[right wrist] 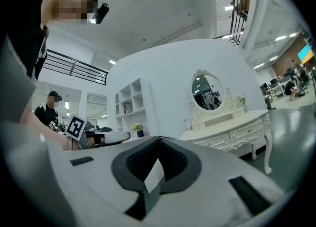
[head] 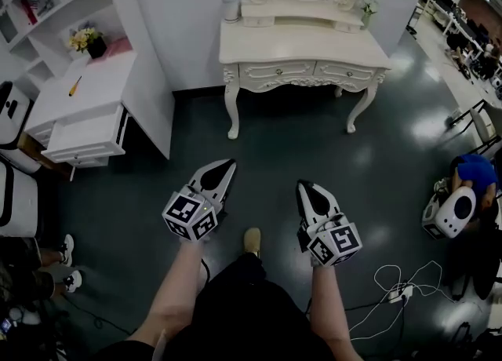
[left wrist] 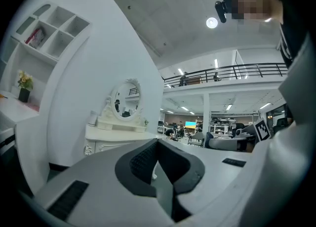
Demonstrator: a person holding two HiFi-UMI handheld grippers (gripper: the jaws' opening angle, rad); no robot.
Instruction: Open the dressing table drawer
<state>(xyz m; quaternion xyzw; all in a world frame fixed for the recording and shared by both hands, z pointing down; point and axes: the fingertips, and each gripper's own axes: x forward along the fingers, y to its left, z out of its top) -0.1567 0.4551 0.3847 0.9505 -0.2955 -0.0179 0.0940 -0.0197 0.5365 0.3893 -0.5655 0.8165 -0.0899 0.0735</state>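
The cream dressing table [head: 302,52] with an oval mirror stands against the white wall, well ahead of me. Its two front drawers [head: 314,71] look closed. My left gripper [head: 225,168] and right gripper [head: 307,187] hover side by side over the dark floor, short of the table and touching nothing. Both point level toward it with their jaws together and nothing between them. The left gripper view shows the shut tips [left wrist: 158,142] with the table [left wrist: 116,133] at the left. In the right gripper view, the shut tips [right wrist: 159,139] have the table [right wrist: 232,127] and its drawers [right wrist: 247,131] at the right.
A white partition [head: 149,77] separates the table from a white desk [head: 86,92] at the left, whose drawer [head: 86,144] is pulled out. A white device [head: 451,214] and loose cables [head: 400,289] lie at the right. A bystander's shoes [head: 67,249] are at the left.
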